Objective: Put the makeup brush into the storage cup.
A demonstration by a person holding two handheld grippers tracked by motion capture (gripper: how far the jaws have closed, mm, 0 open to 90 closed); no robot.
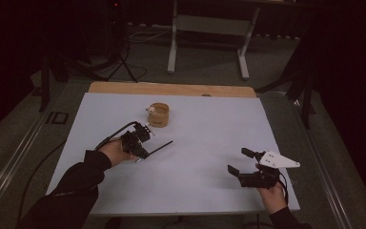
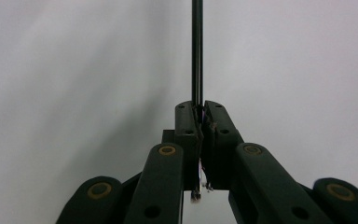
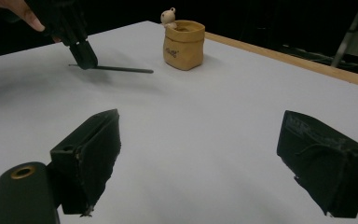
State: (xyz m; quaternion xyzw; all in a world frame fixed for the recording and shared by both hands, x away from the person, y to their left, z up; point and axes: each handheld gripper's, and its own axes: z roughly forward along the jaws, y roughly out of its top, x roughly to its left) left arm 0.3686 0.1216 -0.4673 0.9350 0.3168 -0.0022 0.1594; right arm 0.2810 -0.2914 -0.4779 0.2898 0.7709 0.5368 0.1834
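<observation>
Gripping a thin black rod (image 1: pixel 159 146), left hand-held gripper (image 1: pixel 140 138) sits mid-table.

left gripper (image 1: pixel 145 145) clamped, right gripper (image 1: pixel 240 161) – jaws apart

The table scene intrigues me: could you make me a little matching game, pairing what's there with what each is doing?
Things:
1. left tool
2. right tool
3. small tan bag
4. thin black rod

States:
A. stands upright toward the table's far side
B. open, holding nothing
C. clamped at one end, sticking out over the white tabletop
D. shut on something thin

Pairs: 1-D, 2-B, 3-A, 4-C
</observation>
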